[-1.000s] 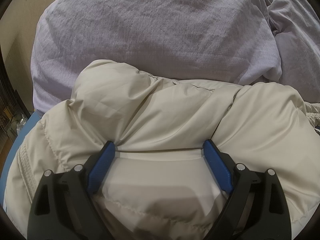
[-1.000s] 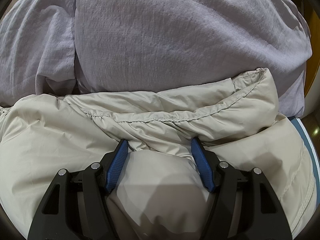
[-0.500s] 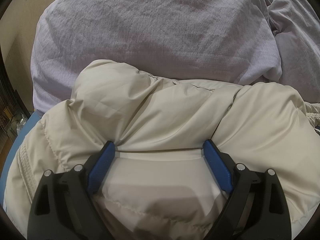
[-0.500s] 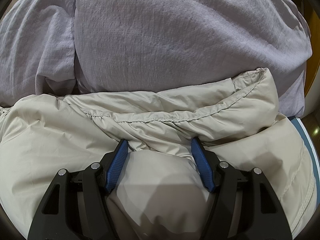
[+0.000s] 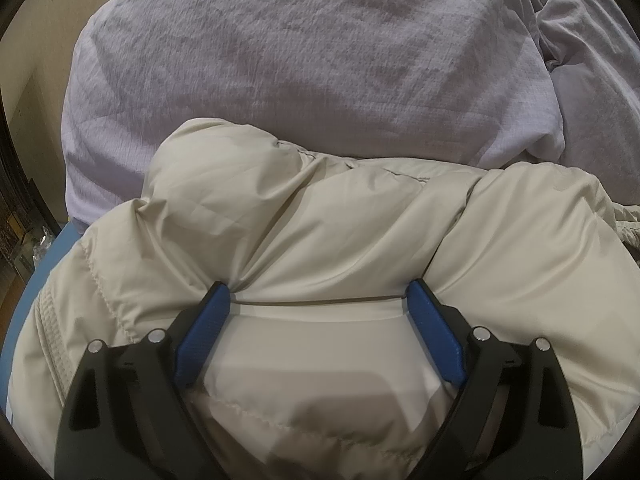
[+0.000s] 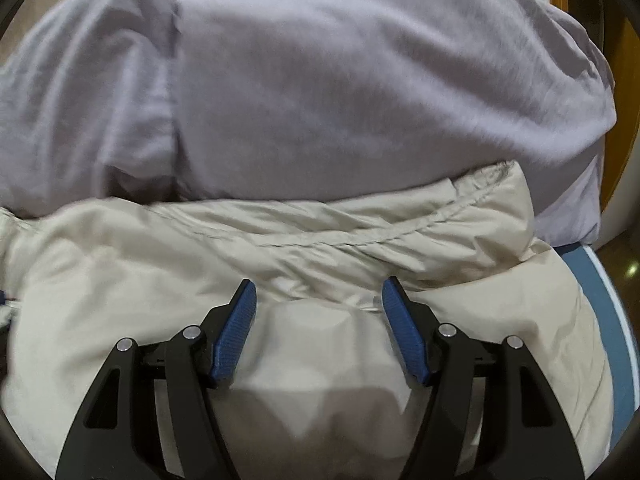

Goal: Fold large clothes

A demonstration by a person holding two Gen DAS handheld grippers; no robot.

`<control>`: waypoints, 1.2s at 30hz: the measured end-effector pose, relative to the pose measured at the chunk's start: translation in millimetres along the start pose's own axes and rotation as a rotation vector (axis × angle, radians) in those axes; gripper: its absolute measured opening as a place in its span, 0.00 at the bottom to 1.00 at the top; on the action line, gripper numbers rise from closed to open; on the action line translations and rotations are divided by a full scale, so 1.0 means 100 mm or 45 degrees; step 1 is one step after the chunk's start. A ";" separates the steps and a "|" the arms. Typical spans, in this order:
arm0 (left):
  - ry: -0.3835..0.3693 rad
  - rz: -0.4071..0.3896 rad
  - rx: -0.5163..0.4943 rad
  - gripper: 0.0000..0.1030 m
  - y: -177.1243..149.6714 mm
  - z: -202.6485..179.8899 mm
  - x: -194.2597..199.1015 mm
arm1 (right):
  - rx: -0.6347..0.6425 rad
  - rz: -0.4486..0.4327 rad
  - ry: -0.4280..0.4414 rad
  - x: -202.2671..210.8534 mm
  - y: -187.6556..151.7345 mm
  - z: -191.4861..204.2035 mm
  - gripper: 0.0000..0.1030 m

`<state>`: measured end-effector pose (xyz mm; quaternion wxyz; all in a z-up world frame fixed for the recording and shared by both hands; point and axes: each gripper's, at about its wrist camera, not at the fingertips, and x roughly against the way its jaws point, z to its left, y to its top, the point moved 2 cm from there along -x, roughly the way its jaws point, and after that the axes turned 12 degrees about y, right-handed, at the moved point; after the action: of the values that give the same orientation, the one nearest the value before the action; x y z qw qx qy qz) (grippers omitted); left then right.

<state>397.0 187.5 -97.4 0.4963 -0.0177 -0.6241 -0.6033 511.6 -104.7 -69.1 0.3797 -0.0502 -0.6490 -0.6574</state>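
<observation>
A cream puffy jacket (image 5: 320, 224) lies bunched on a bed and fills the lower half of both views (image 6: 280, 248). My left gripper (image 5: 318, 294) is open, its blue pads pressed into a fold of the jacket, with fabric bulging between the jaws. My right gripper (image 6: 318, 288) is open just above the jacket near its stitched hem (image 6: 400, 232), with padding swelling between its fingers. The right wrist view is blurred.
A lilac duvet (image 5: 304, 60) is heaped behind the jacket, and shows in the right wrist view (image 6: 320, 92) too. A blue sheet edge (image 5: 44, 256) shows at the left and at the right (image 6: 604, 320). Wooden furniture (image 6: 624, 92) stands at the far right.
The right gripper has begun to move, pulling back from the fold so its tips are free of the fabric; its view is now blurred. The left gripper has not moved.
</observation>
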 end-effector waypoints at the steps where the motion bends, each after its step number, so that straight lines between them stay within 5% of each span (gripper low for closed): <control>1: 0.000 0.000 0.000 0.87 0.00 0.00 -0.01 | -0.006 -0.006 0.023 0.04 0.01 0.04 0.65; 10: 0.000 -0.001 0.000 0.87 0.01 0.00 0.01 | 0.089 -0.004 0.235 0.25 -0.09 0.78 0.65; 36: 0.004 -0.002 0.001 0.88 0.00 0.00 0.03 | 0.088 0.046 0.173 -0.18 -0.54 1.04 0.71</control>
<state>395.3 185.9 -95.5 0.4967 -0.0161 -0.6237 -0.6034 449.2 -11.4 -107.3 0.4361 -0.0041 -0.6430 -0.6295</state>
